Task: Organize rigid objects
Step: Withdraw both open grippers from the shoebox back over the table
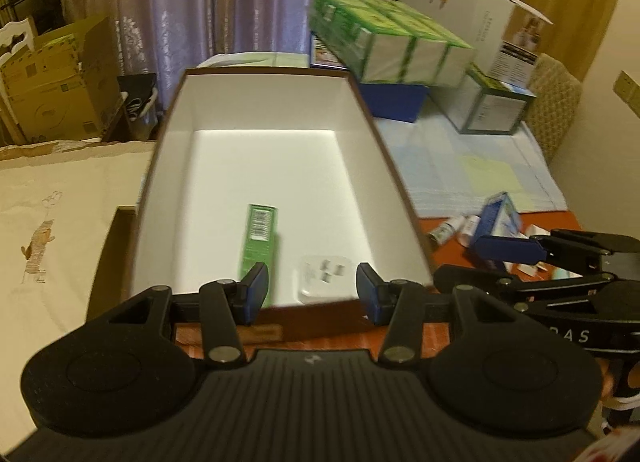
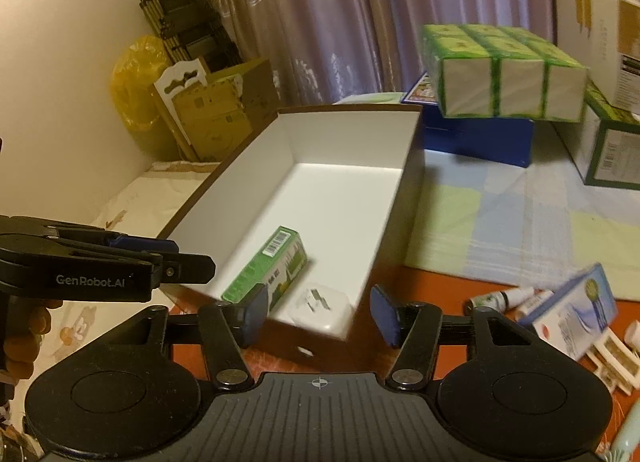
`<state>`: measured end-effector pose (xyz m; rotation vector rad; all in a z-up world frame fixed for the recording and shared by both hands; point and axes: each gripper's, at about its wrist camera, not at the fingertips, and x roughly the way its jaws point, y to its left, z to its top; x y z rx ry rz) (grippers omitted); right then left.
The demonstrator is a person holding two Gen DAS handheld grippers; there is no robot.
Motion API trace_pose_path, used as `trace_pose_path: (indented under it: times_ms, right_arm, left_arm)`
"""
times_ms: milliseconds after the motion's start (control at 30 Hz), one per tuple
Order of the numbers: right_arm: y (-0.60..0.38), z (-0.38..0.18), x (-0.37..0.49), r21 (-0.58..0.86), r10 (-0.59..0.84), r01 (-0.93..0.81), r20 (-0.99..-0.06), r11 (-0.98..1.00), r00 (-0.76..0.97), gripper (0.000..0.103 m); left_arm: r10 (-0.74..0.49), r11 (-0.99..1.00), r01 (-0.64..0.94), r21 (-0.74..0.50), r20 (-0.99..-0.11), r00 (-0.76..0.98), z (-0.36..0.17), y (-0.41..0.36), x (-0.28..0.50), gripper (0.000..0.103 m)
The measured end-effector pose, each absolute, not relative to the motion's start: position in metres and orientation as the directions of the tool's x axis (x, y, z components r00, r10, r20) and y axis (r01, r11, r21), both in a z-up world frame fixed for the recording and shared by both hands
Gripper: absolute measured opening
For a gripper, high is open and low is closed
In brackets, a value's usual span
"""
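- The left gripper (image 1: 312, 294) has its jaws spread with nothing between them; it hovers over the near end wall of the open box (image 1: 172, 166).
- The right gripper (image 2: 318, 314) likewise has its jaws apart and carries nothing; it hovers at the near right corner of the same box.
- The box has brown outer walls and a white interior and stands on the orange-red surface (image 2: 432, 286), near its front edge.
- Inside, a green carton (image 1: 258, 240) lies flat by the near end wall, toward the left wall.
- A white plug adapter (image 1: 324, 276), prongs up, lies just beside the carton in the near right corner of the box.
- On the surface to the right of the box lie a blue-and-white carton (image 2: 576, 314) and small bottles (image 2: 504, 298).
- Behind the box, a green multipack (image 2: 504, 70) rests on a blue box (image 2: 480, 138).
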<state>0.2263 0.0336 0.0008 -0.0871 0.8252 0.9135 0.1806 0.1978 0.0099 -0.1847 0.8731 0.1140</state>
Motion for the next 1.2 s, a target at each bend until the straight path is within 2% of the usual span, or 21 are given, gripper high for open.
trace_pose_path:
  times_ms: [433,833,1200]
  right_arm:
    - [-0.042,0.002,0.219,0.272,0.632,-0.671,-0.677,0.690,0.377,0.065]
    - [-0.115,-0.006,0.218,0.231,0.557,-0.616,-0.722,0.753,0.410,0.066]
    - [-0.189,-0.016,0.225,0.220,0.464,-0.497,-0.765,0.840,0.446,0.066]
  left_arm:
    - [-0.065,0.987,-0.079,-0.142,-0.791,0.608,-0.006,0.128,0.173,0.044]
    - [-0.153,0.986,0.034,-0.163,-0.807,0.570,-0.021,0.064,0.185,0.044]
    - [-0.227,0.973,0.148,-0.175,-0.822,0.522,-0.035,0.007,0.205,0.044]
